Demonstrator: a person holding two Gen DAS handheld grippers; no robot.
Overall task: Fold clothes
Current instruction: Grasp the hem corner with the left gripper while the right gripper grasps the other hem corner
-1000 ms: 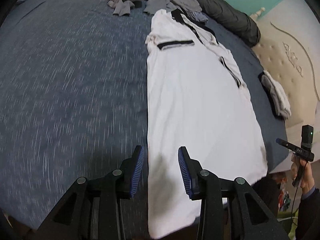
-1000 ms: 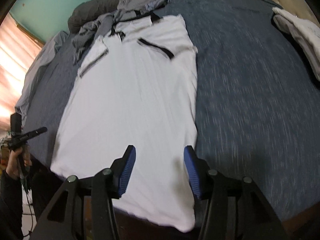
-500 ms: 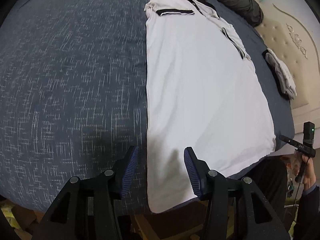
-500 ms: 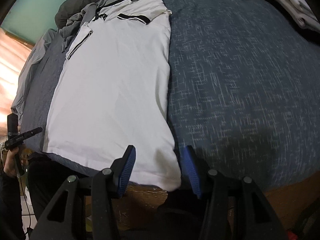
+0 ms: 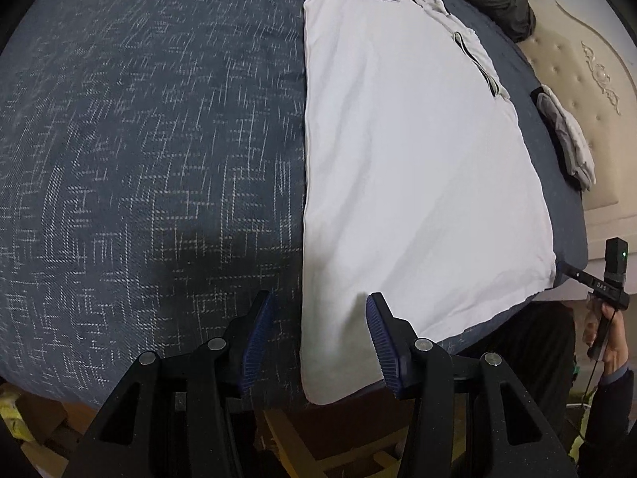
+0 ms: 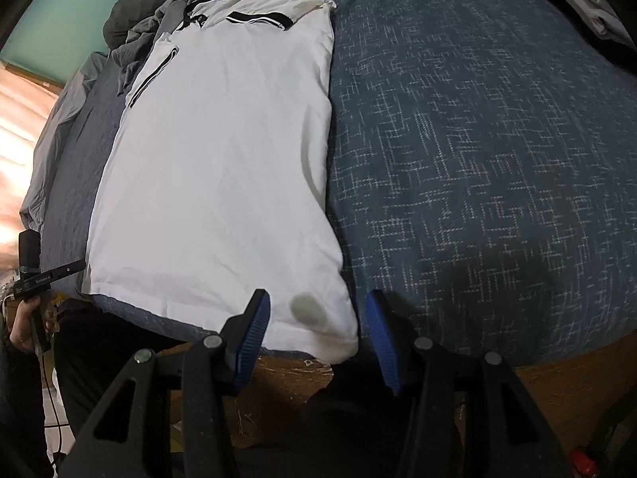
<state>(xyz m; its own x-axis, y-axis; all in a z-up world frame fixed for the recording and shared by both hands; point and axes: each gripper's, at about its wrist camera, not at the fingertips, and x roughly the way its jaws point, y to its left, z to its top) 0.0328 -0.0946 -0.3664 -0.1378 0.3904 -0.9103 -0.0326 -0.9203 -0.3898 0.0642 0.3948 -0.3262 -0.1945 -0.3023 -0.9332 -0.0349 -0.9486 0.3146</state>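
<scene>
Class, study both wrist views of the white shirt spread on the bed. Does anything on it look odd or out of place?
Yes. The white shirt has a round greyish patch near its hem corner, just ahead of the open right hand-held gripper. It could be a stain or a shadow; the view cannot settle which. The shirt otherwise lies flat.

Both the left gripper (image 5: 318, 336) and the right gripper (image 6: 316, 332) have matte black angular arms with round silver screws and ribbed blue pads (image 5: 254, 342).
</scene>
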